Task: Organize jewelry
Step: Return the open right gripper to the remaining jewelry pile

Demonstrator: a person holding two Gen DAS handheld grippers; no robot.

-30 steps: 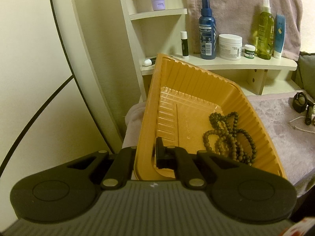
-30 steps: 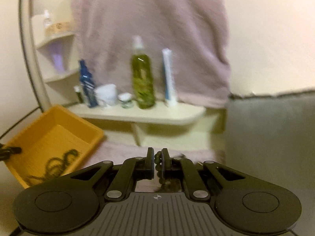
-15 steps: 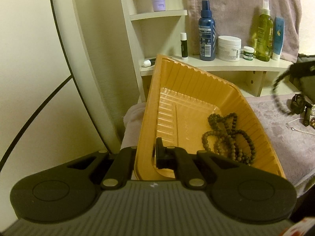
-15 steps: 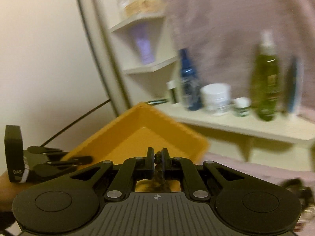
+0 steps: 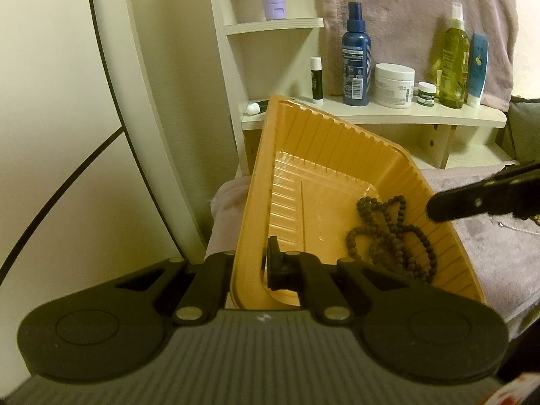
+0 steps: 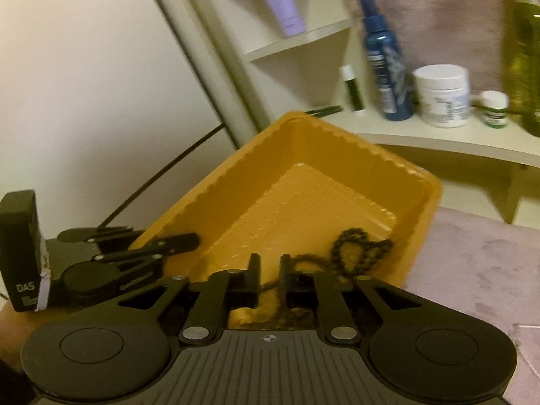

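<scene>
An orange plastic tray [image 5: 324, 155] is tilted up, its near-left rim pinched in my left gripper [image 5: 249, 263], which is shut on it. Dark bead strands [image 5: 388, 233] lie in the tray's low corner. My right gripper [image 6: 269, 270] hangs over the tray [image 6: 303, 155] with its fingers parted and nothing between them; a dark bead strand [image 6: 351, 249] lies in the tray just beyond and under it. The right gripper's finger [image 5: 479, 199] shows over the tray's right wall in the left wrist view. The left gripper [image 6: 135, 249] shows at the tray's left rim in the right wrist view.
A cream shelf [image 5: 405, 114] behind the tray carries a blue spray bottle [image 5: 356, 57], a white jar [image 5: 394, 84], a green bottle [image 5: 454, 64] and a lip balm [image 5: 316, 79]. A mauve cloth [image 5: 499, 243] covers the surface, with a thin chain [image 5: 519, 231] at the right.
My right gripper moved left over the tray with a bead strand pinched, then opened; the strand now lies in the tray. The left gripper kept the tray tilted.
</scene>
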